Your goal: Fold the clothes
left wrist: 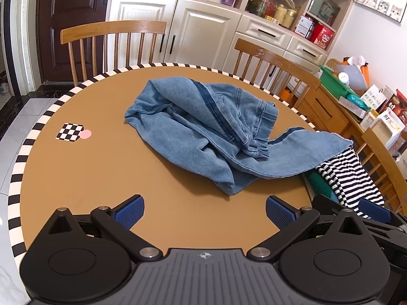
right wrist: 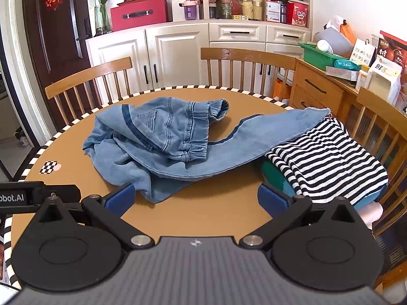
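A pair of blue jeans (left wrist: 203, 129) lies crumpled on the round brown table (left wrist: 89, 178); it also shows in the right wrist view (right wrist: 162, 142). One leg stretches right onto a black-and-white striped garment (left wrist: 348, 178) (right wrist: 328, 162) at the table's right edge, with green cloth (right wrist: 269, 172) under it. My left gripper (left wrist: 204, 212) is open and empty, above the bare table just short of the jeans. My right gripper (right wrist: 195, 198) is open and empty, near the jeans' nearest fold. The right gripper also shows at the right of the left wrist view (left wrist: 366, 216).
A checkerboard marker (left wrist: 70, 132) with a pink dot lies on the table's left part. Wooden chairs (left wrist: 114, 40) (right wrist: 244, 61) stand behind the table. A wooden sideboard (right wrist: 320, 84) with boxes stands on the right. White cabinets line the back wall.
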Tool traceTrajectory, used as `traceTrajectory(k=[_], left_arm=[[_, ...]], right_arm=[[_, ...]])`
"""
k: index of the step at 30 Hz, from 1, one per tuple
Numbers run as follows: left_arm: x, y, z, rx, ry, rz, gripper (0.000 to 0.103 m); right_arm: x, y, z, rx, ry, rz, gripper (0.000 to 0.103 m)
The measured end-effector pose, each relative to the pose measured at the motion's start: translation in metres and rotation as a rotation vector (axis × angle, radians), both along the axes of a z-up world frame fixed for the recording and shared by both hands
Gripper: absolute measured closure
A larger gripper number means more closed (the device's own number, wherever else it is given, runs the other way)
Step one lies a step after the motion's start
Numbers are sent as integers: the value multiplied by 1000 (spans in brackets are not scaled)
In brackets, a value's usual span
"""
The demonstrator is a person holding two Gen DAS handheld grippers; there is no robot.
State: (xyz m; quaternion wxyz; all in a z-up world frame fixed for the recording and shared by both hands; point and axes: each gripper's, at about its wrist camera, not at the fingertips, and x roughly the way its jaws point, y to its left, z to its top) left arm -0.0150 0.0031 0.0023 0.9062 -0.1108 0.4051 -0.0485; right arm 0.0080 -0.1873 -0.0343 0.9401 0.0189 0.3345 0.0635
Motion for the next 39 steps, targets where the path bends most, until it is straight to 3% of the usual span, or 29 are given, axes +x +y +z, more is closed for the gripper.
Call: traceTrajectory(k=[18,28,32,34,36,39], left_arm=[[16,-1,-10,6,52,-15,0],[23,0,-14,-29,25,-108,0],[34,5,-14,5,-75,-148,0],[48,3,-16,56,-158,-213,0],[65,-3,-20,103,-244,-300,0],[95,-23,-28,210,-311,-429,1]], right_arm=[[9,0,-6,-12,25,-8,0],[2,-8,7,-21,-1,-79,0],[5,-15,13,48,-8,-106,0],[10,-17,15,77,-33,-86,1],[21,-12,16,33,-48,-85,4],[43,-9,17,-19,-19,-94,24]])
